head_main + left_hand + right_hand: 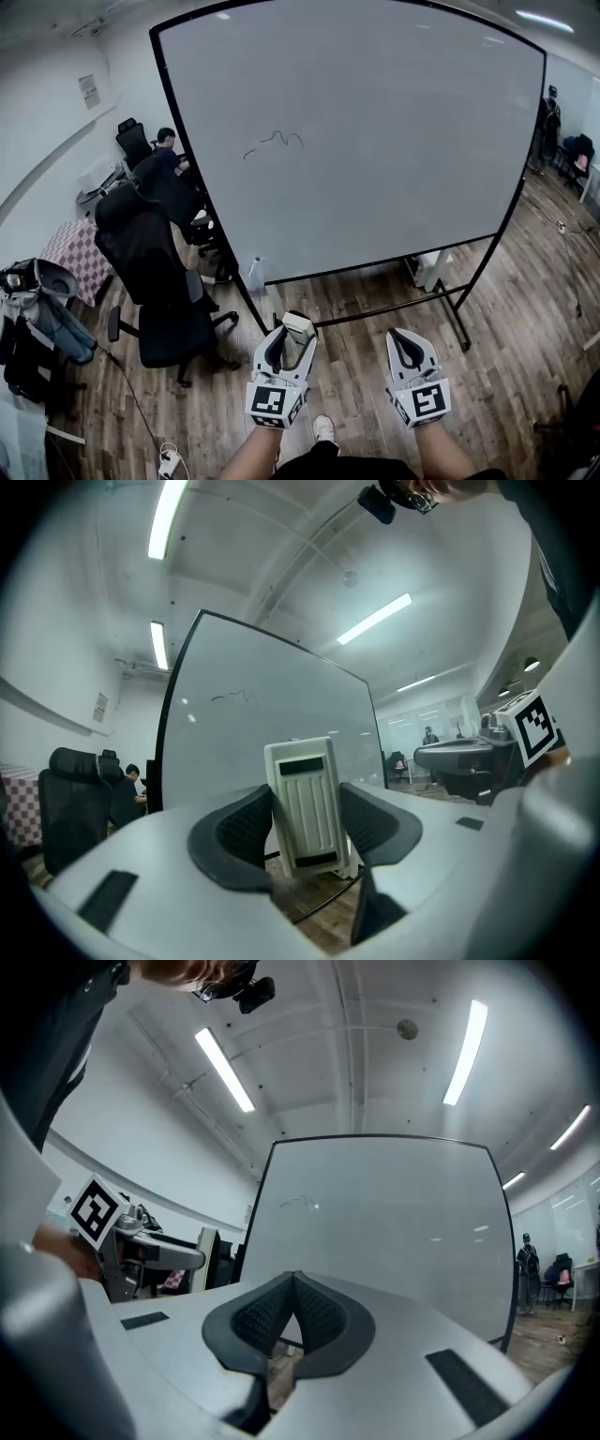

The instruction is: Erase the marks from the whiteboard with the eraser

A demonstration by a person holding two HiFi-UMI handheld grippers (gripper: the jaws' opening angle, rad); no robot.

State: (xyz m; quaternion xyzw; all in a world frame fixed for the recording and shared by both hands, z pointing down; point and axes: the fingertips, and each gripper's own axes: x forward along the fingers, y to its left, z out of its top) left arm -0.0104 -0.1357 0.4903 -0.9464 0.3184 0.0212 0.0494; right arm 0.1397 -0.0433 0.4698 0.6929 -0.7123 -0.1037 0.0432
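Between the fingers of my left gripper (292, 337), the eraser (307, 803) is clamped upright. My right gripper (294, 1283) is closed, empty. Ahead, well apart, the whiteboard (375, 169) bears marks (277, 141).

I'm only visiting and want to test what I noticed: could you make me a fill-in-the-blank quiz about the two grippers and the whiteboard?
1. The left gripper is shut on the ____.
2. The right gripper is shut, holding ____.
3. In the head view, the marks lie on the whiteboard's ____ half.
Missing words: eraser; nothing; left.
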